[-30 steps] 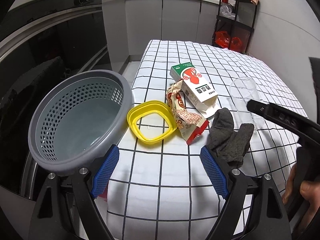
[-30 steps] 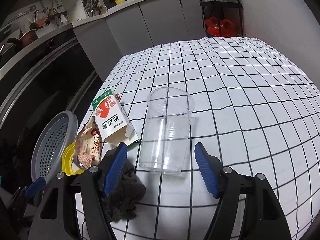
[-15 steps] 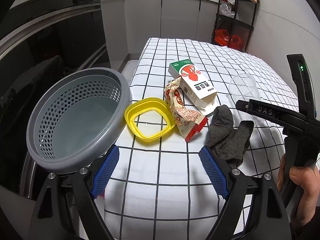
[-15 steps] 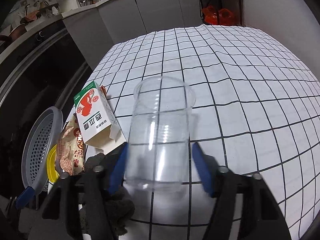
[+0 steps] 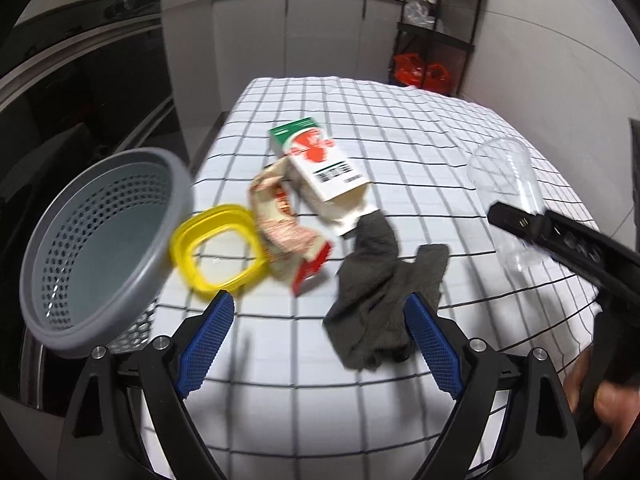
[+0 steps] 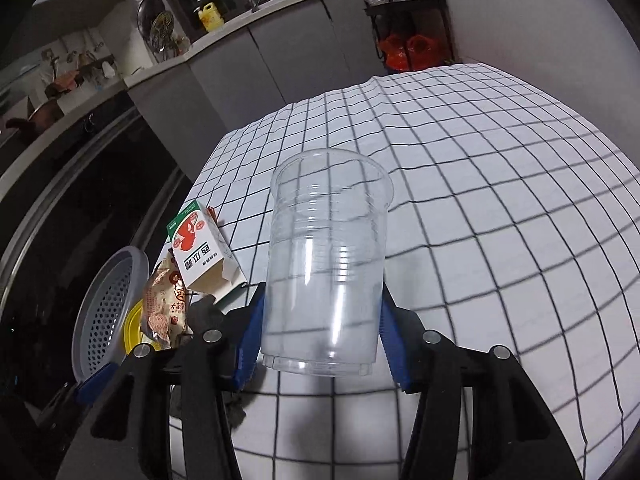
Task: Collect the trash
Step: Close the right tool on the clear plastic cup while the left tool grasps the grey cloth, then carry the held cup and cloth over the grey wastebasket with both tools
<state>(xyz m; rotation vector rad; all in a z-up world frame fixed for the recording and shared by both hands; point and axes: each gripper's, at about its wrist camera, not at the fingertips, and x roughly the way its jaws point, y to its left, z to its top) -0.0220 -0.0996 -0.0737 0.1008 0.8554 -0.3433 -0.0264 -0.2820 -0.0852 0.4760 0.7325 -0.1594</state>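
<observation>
My right gripper (image 6: 320, 312) is shut on a clear plastic cup (image 6: 328, 264), its blue pads pressing both sides near the base. From the left wrist view the same cup (image 5: 504, 184) shows at the right, gripped by the black right gripper (image 5: 560, 236). My left gripper (image 5: 316, 320) hangs low over the checked tablecloth (image 5: 280, 360), its jaws opening, with no pad touching anything. A dark grey sock (image 5: 380, 280) lies just inside its right finger. Beyond lie a red-and-white carton (image 5: 324, 168), a crumpled snack wrapper (image 5: 284, 224) and a yellow ring lid (image 5: 216, 248).
A grey perforated basket (image 5: 100, 240) stands at the table's left edge. Dark glass-fronted cabinets run along the left. A black shelf cart (image 5: 436, 40) with red bags stands at the far right by the wall. A hand (image 5: 600, 396) holds the right gripper's grip.
The right jaws have shut on the clear cup, which now fills that view. The left gripper has shifted right toward the sock, and its jaws stand a little wider.
</observation>
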